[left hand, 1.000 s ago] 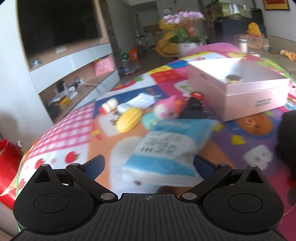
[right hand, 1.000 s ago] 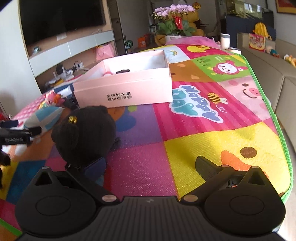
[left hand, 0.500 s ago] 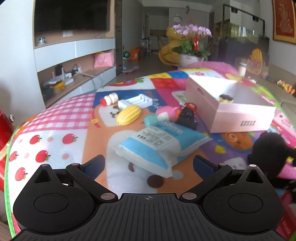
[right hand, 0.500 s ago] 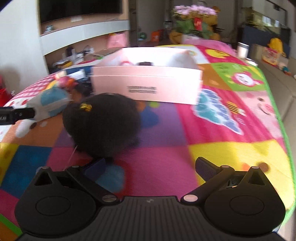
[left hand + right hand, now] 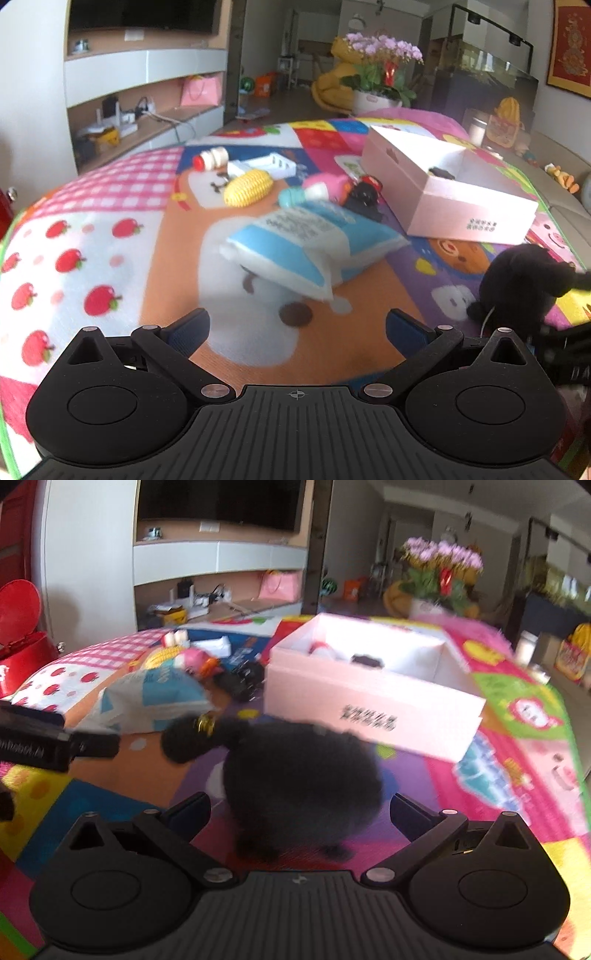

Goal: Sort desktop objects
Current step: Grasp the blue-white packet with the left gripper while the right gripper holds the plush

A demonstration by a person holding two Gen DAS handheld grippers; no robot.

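A black plush toy (image 5: 299,775) lies on the colourful mat, between the open fingers of my right gripper (image 5: 300,810); it also shows in the left wrist view (image 5: 521,284). An open pink box (image 5: 373,698) stands just behind it and holds a small dark item; the box shows in the left wrist view (image 5: 443,192) too. My left gripper (image 5: 297,328) is open and empty, short of a blue and white packet (image 5: 314,243). Beyond the packet lie a yellow corn toy (image 5: 247,186), a pink toy (image 5: 325,184) and a black toy car (image 5: 364,195).
A small bottle with a red cap (image 5: 208,159) and a white charger tray (image 5: 266,164) lie at the far side of the mat (image 5: 122,206). The left gripper's body (image 5: 40,740) reaches in at the left of the right wrist view. A sofa (image 5: 565,184) runs along the right edge.
My right gripper has swung left and closer, so the black plush now sits between its fingers. My left gripper has drawn back from the blue packet and turned slightly.
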